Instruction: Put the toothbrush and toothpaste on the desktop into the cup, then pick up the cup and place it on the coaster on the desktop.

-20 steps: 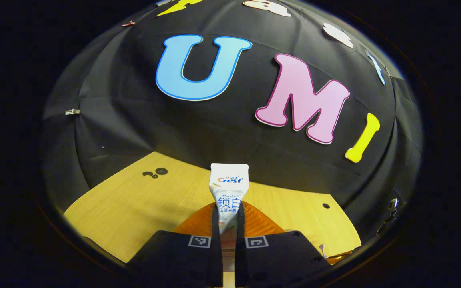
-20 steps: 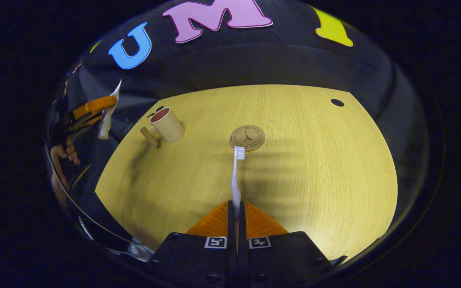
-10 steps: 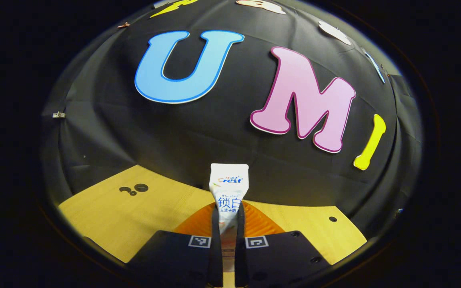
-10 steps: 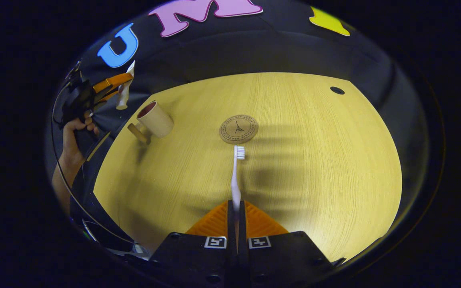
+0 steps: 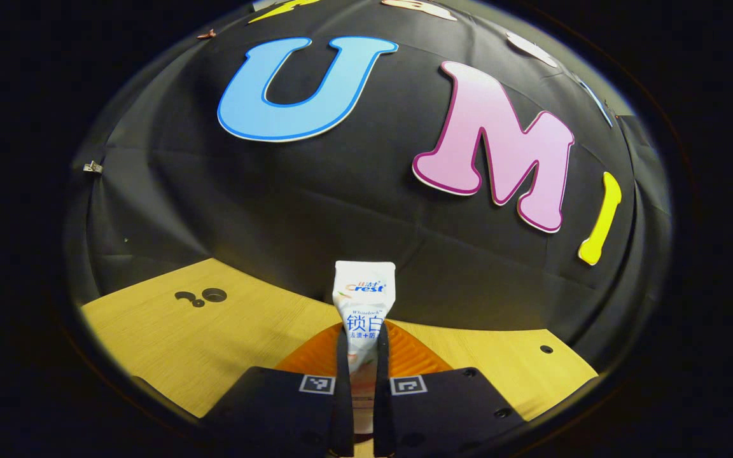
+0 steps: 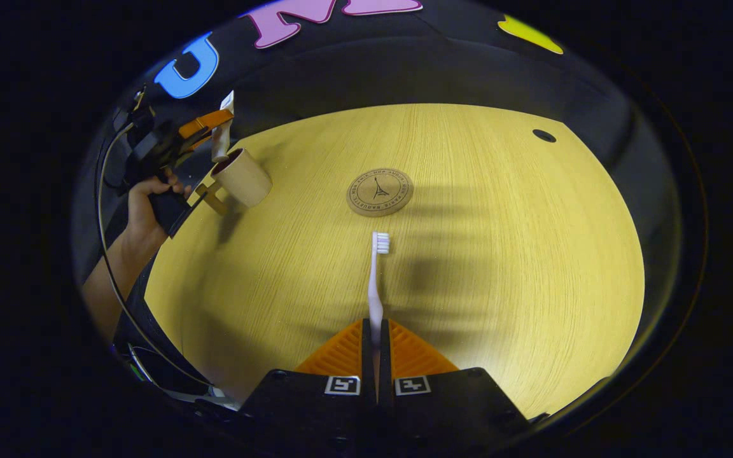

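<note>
While the left gripper [image 5: 360,356] pinched the toothpaste [image 5: 364,299] just above the cup [image 6: 242,179] at the desk's [image 6: 500,267] far left, the right gripper [image 6: 376,346] clamped the toothbrush [image 6: 376,280], its head near the coaster [image 6: 380,191].

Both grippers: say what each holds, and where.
Left gripper pinches the toothpaste near its cap end; right gripper pinches the toothbrush by its handle.

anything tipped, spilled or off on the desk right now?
Nothing stands out. The cup stands upright, the coaster lies flat and bare, the toothpaste is clamped in the left gripper, the toothbrush in the right gripper.
</note>
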`<state>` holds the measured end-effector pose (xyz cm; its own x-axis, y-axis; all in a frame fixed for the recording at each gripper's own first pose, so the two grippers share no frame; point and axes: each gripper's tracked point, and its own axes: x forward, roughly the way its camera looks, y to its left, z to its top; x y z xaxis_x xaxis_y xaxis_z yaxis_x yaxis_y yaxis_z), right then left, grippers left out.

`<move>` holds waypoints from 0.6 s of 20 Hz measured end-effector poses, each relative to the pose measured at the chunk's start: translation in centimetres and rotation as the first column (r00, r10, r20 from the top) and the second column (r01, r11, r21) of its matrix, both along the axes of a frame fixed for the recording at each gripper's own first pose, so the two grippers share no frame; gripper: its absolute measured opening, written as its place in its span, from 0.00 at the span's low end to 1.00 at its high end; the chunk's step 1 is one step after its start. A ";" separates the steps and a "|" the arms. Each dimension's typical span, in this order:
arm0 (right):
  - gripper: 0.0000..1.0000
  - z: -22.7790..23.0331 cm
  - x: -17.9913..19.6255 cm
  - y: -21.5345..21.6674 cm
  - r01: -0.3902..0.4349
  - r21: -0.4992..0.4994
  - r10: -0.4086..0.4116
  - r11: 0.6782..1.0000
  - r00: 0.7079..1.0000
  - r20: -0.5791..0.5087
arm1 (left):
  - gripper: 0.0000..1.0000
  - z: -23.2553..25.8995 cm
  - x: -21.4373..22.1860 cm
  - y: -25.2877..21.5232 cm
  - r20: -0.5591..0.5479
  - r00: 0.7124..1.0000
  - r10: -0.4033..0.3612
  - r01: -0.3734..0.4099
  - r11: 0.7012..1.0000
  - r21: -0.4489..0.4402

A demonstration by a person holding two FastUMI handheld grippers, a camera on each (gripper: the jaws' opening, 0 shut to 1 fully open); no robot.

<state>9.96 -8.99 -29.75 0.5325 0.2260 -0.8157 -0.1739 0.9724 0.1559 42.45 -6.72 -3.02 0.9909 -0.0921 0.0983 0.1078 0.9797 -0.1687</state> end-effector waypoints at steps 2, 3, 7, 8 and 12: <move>0.05 -0.3 0.0 0.1 -0.002 -0.004 0.002 1.000 1.000 -0.001 | 0.19 -1.3 0.3 -0.1 -0.018 1.000 0.000 0.000 1.000 0.030; 0.05 -0.2 0.1 0.2 -0.002 -0.005 0.002 1.000 1.000 0.001 | 0.25 -1.7 0.4 0.0 -0.025 1.000 0.011 -0.009 0.999 0.048; 0.05 0.2 0.4 0.4 0.006 0.009 -0.006 1.000 1.000 0.012 | 0.27 -3.3 -0.9 0.1 -0.063 0.998 0.032 -0.025 0.994 0.110; 0.05 0.4 0.4 0.6 0.004 0.013 -0.004 1.000 1.000 0.015 | 0.26 -3.5 -1.5 0.0 -0.075 0.997 0.027 -0.018 0.993 0.117; 0.05 3.0 1.9 2.7 -0.016 0.058 0.011 0.998 0.996 0.090 | 1.00 -3.1 -6.4 2.3 -0.121 0.989 0.091 -0.071 0.984 0.163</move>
<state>11.89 -6.25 -26.79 0.5992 0.2796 -0.7502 -0.2028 0.9595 0.1957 36.05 -4.43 -6.16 0.9991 -0.0155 -0.0384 0.0148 0.9997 -0.0182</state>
